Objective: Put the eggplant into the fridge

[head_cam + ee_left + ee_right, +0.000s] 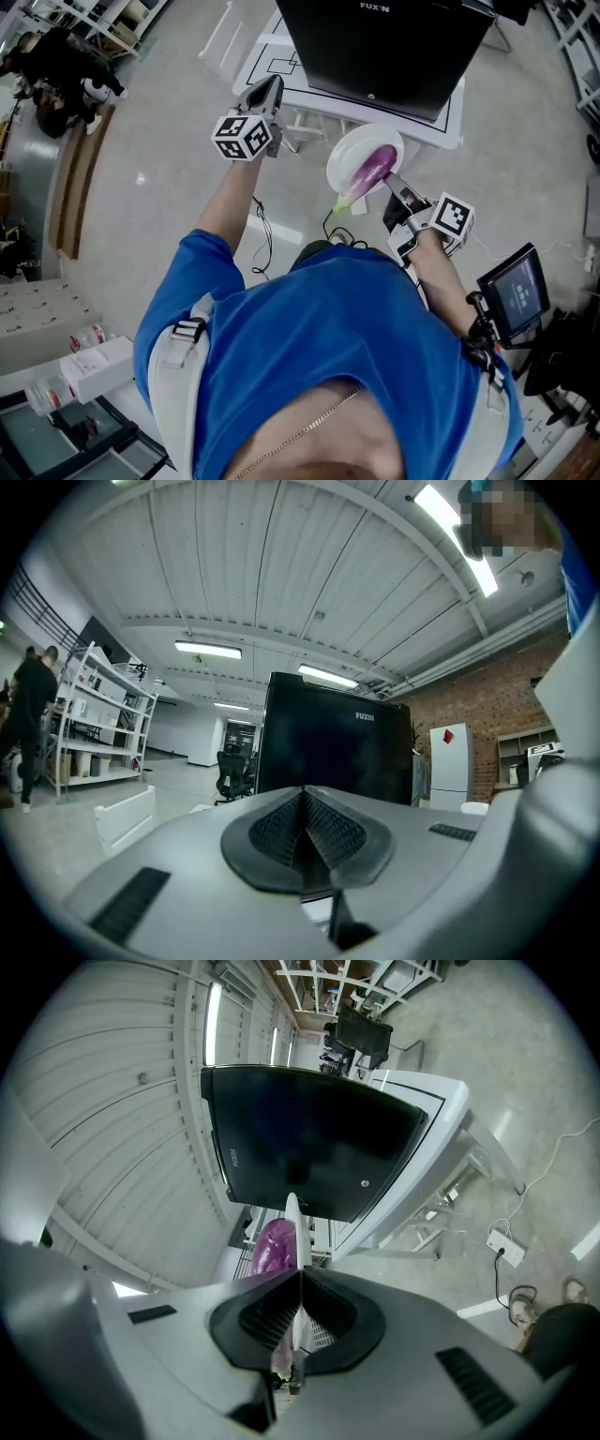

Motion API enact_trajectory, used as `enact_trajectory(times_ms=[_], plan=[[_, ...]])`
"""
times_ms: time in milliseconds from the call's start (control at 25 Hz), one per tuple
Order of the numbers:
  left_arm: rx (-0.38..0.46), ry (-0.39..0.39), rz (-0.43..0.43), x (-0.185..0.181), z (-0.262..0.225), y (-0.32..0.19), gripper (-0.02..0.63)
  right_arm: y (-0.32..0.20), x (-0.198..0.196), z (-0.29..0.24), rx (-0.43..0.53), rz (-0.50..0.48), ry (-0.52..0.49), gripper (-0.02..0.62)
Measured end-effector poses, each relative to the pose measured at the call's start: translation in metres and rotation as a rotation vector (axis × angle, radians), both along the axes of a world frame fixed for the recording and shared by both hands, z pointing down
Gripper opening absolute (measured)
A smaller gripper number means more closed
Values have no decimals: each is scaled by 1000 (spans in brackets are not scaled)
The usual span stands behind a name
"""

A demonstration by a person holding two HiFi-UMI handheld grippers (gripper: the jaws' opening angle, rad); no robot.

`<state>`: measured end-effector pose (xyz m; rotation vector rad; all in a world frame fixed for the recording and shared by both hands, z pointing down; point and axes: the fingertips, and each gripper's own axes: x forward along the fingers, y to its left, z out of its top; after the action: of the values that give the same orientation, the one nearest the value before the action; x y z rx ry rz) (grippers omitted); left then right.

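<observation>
Bare grey concrete floor lies all round me, and ahead stands a white table (448, 120) carrying the black fridge (384, 47), which leaves only the table's near edge bare. From the head view, my left gripper (269, 87) is raised out over the floor off the table's left corner. My right gripper (395, 184) pinches the near rim of a white plate (349, 150). The eggplant (373, 171) lies across the plate's middle, its green stem over the rim nearest me. The plate hangs just short of the table's near edge, with the fridge's flat black front shut beyond it. A small screen (514, 290) sits at my right elbow, and a cable (263, 234) trails on the floor.

The left gripper view shows my ribbed pads (323, 832) pressed together with nothing between them. It alone shows a brick wall (487, 700), a white cabinet (449, 761), an office chair (231, 774) and shelving (94, 714).

The right gripper view shows the plate edge-on, clamped between my pads, with the eggplant on its left face. Only here does a power strip (502, 1247) show on the floor.
</observation>
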<state>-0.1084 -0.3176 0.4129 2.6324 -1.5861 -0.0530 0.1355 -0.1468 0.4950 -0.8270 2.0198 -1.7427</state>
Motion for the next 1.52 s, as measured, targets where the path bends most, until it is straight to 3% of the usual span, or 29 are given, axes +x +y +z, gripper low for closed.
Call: enact_trajectory(times_ms=[120, 320, 440, 840, 1160, 1520], plan=[[-10, -15, 57, -7, 6, -29, 9, -9, -6, -1, 7, 29, 11, 11], [-35, -55, 146, 15, 16, -58, 16, -12, 14, -7, 11, 81, 17, 11], [-58, -77, 204, 16, 32, -81, 97, -22, 10, -3, 7, 114, 30, 11], [-81, -173, 351, 30, 60, -134, 275, -40, 13, 3, -20, 199, 55, 11], [-60, -193, 476, 51, 54, -143, 278, -41, 17, 4, -39, 231, 76, 11], [-67, -163, 474, 55, 52, -144, 275, -39, 18, 5, -45, 239, 79, 11]])
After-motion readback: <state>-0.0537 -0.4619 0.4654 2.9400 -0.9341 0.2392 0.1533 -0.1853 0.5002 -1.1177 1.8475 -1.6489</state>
